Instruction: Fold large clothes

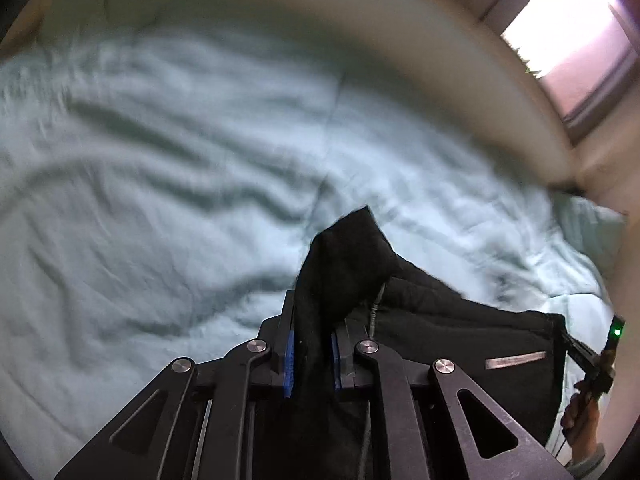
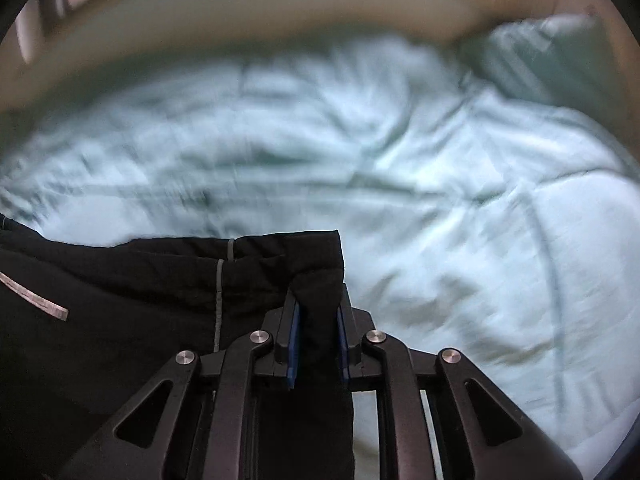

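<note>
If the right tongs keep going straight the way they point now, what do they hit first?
Most likely the pale green bedcover. The right tongs are shut on a corner of the black garment, and beyond that fabric only rumpled bedding lies ahead. The picture is blurred, so I can't judge how far off it is.

A bedroom in a home. A wide bed (image 1: 200, 152) fills both views, covered by a rumpled pale mint-green duvet (image 2: 460, 200) with stitched seams. A matching pillow (image 2: 532, 52) lies at the bed's far right corner. A cream padded headboard (image 1: 420, 52) curves along the bed's far edge. Behind it, a bright window (image 1: 560, 32) with a dark frame lets in daylight.
</note>
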Available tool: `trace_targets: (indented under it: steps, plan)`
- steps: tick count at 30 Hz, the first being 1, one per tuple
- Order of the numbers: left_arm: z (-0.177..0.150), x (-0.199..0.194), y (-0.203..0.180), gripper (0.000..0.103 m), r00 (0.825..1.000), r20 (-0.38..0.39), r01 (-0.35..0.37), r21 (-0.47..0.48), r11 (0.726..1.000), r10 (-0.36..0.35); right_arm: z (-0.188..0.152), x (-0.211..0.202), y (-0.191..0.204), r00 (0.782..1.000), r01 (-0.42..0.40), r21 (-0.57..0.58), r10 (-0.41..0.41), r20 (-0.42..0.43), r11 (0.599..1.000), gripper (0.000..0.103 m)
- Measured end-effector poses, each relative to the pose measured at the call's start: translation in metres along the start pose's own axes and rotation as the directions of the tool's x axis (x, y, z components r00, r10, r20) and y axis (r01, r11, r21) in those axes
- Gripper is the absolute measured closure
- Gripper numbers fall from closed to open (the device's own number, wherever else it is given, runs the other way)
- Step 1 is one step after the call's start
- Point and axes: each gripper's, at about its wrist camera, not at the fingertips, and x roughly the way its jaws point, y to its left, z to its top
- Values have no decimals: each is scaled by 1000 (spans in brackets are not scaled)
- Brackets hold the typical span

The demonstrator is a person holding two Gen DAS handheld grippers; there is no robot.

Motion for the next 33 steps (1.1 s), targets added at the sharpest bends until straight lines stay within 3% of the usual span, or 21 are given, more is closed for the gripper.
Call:
trace_targets:
  steps: [3,6,7,9,12,14,17,21,23,26,30,33]
  plan:
    - [-9,32,14,85,997,-63,30,-48,998,-33,-8,36,3,994,-44,27,47,-94,999,87]
    - [-10,37,22,80,992,-83,86,-75,993,-92,-11,44,2,991,-57,44,62,-119,997,83]
    - [-9,38,25,80,989,-94,109,-90,990,-117,-11,43,-1,990,-69,53,75,-123,996,77]
    - [-5,33,35,80,975,-121,167,-146,975,-185,-11,41,-8,986,-92,81,103,-134,992,72]
    - [-4,15,52,74,952,-122,249,-221,943,-280,-13,22,-28,975,-168,171,190,-116,971,67]
    - [-7,-7,57,60,945,-95,285,-229,931,-313,-15,-2,-39,971,-210,204,228,-68,956,49]
    - [-14,-43,61,50,935,-49,333,-214,918,-351,-23,-48,-40,954,-298,175,299,17,938,47]
    - [-29,-92,35,50,959,5,281,-112,953,-282,-43,-97,-8,956,-292,70,290,39,954,46]
    - [-51,-113,2,49,964,18,265,-16,964,-265,-62,-112,18,935,-353,51,353,14,934,46]
    - [-97,-118,-59,48,976,1,215,143,966,-217,-81,-122,62,927,-376,10,376,-8,927,46]
    - [-154,-86,-119,48,989,-41,148,263,953,-142,-94,-114,112,933,-360,-38,359,-27,932,46]
    - [-179,-32,-128,49,994,-113,32,287,957,1,-106,-77,147,943,-327,-90,318,-99,941,45]
